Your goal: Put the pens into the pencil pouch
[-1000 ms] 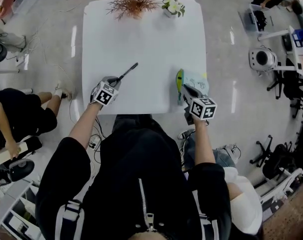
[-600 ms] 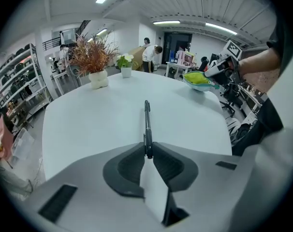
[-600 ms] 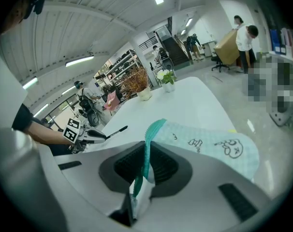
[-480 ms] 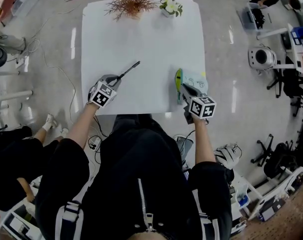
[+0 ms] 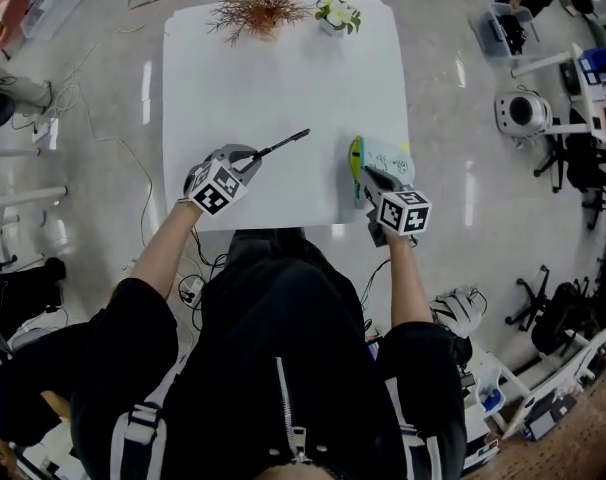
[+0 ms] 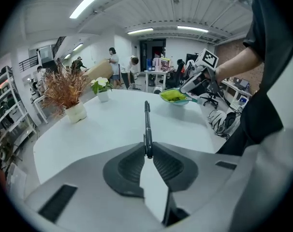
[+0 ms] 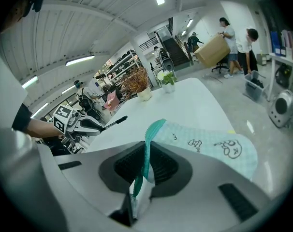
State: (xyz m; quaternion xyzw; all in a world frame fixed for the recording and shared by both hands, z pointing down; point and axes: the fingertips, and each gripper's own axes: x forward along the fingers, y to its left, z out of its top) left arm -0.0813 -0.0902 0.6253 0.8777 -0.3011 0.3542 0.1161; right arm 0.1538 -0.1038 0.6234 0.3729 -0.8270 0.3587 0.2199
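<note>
left claw (image 5: 251, 159): pinching pen (image 5: 283, 145) by one end, frame centre, over bench (image 5: 283, 68) | right claw (image 5: 367, 176): pinching pouch (image 5: 391, 157) rim at bench's right edge | pen and pouch apart

Left gripper (image 5: 251, 160): fingers closed on the end of the pen (image 5: 281, 145), tilted downward.
Right gripper (image 5: 366, 175): fingers pinched on the edge of the pencil pouch (image 5: 388, 158), tilted downward.
Left forearm (image 5: 163, 250): bare, stretched forward.
Right forearm (image 5: 404, 280): bare, stretched forward.
</note>
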